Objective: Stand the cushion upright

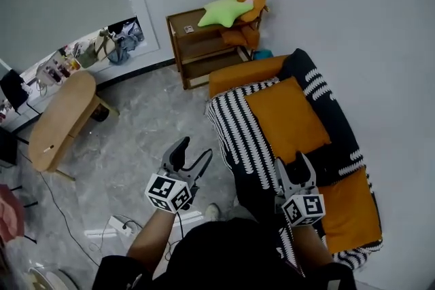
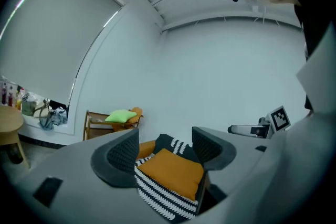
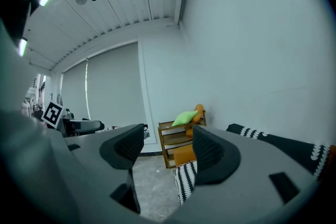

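Both pairs of jaws stand spread and empty. The left hand-held gripper (image 1: 194,150) hangs over the floor beside the sofa (image 1: 238,75), and the right hand-held gripper (image 1: 292,162) is above the seat's near end. Ahead, the orange cushion (image 1: 289,119) lies flat on the striped throw (image 1: 234,127). I judge it best to bring one gripper to each side edge, pinch deep into the stuffing, then tip it up against the backrest.
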